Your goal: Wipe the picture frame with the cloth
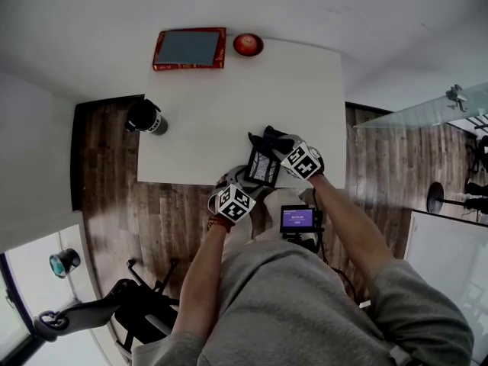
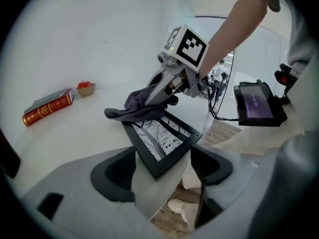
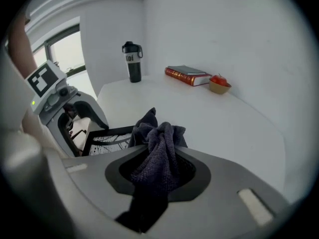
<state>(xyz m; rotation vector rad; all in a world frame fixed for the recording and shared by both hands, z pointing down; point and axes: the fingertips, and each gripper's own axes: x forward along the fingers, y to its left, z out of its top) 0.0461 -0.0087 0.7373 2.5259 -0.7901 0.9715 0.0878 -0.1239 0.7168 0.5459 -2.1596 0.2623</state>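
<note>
At the near edge of the white worktop (image 1: 198, 128), the left tongs (image 2: 162, 171) are closed on one corner of the black-edged rectangular picture frame (image 2: 162, 136), which is held tilted. Its far edge is touched by the dark grey woven cloth (image 3: 158, 156), clamped in a bunch in the right tongs (image 3: 157, 173). With only a corner gripped, the frame could be levered loose by hard wiping and dropped off the edge.

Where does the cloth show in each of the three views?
Head view: cloth at the table's near edge, by the picture frame.
Left gripper view: centre, on the picture frame's far end.
Right gripper view: centre, in the right gripper.
Shared landmark: red book.
</note>
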